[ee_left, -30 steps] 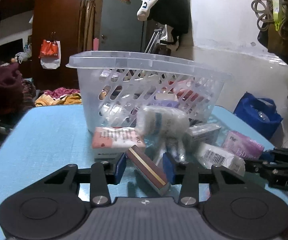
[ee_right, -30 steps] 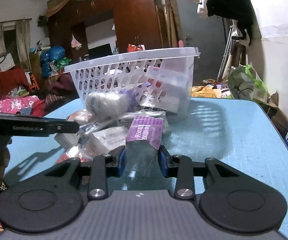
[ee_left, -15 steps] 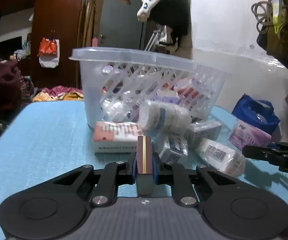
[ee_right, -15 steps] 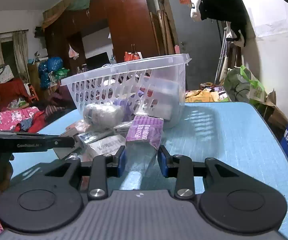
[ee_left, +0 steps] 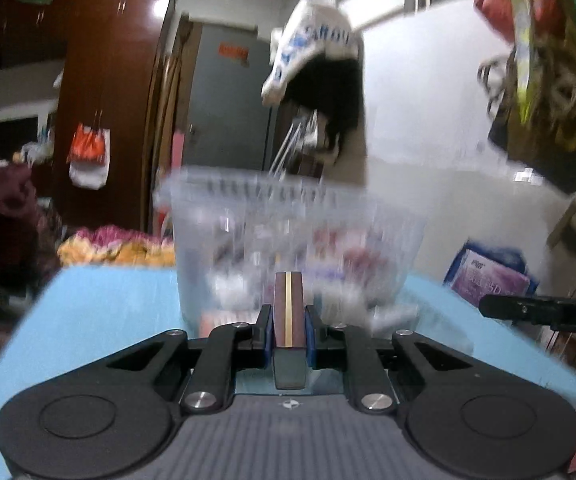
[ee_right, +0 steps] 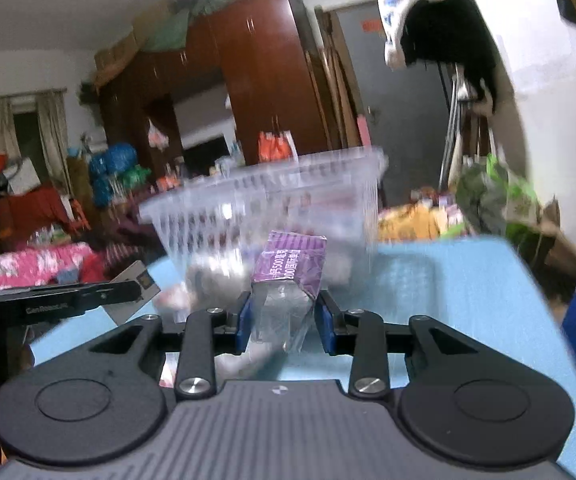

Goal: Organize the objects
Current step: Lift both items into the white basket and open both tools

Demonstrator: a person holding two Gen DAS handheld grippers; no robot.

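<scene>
Cluttered room: a dark wooden wardrobe (ee_right: 271,92) and a grey door (ee_left: 227,100) at the back, a white-and-black garment (ee_left: 320,76) hanging near the door. A light blue table (ee_left: 107,300) fills the foreground. A clear slotted basket (ee_left: 288,240) stands on it, blurred in both views; packets inside it and at its foot show only as smears of white, red and pink and cannot be told apart.

Left gripper (ee_left: 288,330): fingers narrow, blue pads pressed on both sides of a slim brown box (ee_left: 288,312) with a gold stripe down its face. The box stands upright between the pads, raised in front of the basket wall, its lower end hanging below the pads.

Right gripper (ee_right: 283,320): fingers set at a middling width, pads against the clear lower part of a purple packet (ee_right: 292,264). The packet's printed purple top rises above the fingers, in front of the basket. The same packet shows at the right edge of the left view, beside the other gripper's black body.
</scene>
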